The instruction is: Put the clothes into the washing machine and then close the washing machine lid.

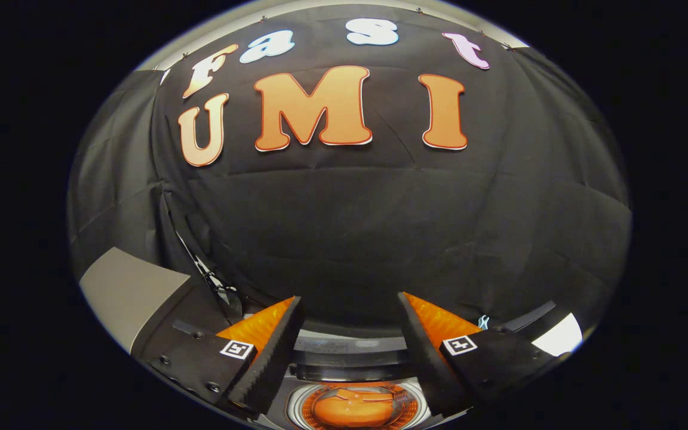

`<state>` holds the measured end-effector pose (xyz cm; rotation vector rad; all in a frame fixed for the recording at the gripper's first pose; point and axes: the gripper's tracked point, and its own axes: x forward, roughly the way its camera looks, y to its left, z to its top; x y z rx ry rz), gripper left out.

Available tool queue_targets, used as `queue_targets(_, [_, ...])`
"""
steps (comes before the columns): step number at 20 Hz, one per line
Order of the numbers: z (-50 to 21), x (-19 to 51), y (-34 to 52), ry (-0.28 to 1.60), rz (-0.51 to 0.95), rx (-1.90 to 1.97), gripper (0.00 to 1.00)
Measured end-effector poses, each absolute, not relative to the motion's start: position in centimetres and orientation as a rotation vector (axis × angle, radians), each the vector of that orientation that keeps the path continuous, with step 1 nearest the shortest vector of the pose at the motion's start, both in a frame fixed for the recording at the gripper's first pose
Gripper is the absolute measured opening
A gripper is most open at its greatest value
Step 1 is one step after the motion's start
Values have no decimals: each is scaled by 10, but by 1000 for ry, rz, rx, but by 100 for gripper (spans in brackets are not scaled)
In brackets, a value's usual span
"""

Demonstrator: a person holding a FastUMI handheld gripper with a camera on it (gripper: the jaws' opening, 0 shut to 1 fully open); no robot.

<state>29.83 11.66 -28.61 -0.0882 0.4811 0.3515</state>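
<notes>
Tool [349,310] hangs level facing the booth wall, fingers spread and empty, above the washing machine [356,406].

The spread black ridged fingers [272,352] hide both sides of the round, orange-glowing washing machine drum opening [353,407], whose near part is cut off.

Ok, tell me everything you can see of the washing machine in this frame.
The washing machine sits low, below the open claw, seen between its two black fingers. A round opening ringed by a pale, shiny rim shows, with a dark band and a pale strip just behind it. Inside the ring lies something orange; whether it is cloth or a reflection I cannot tell. The lid cannot be made out. Neither finger touches the machine as far as can be seen. The black cloth wall rises behind.
</notes>
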Motion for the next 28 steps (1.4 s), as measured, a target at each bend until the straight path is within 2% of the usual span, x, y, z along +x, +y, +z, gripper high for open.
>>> queue_targets(18, [-328, 179, 83, 585, 326, -63, 100])
queue_targets(28, [-310, 174, 101, 552, 332, -61, 100])
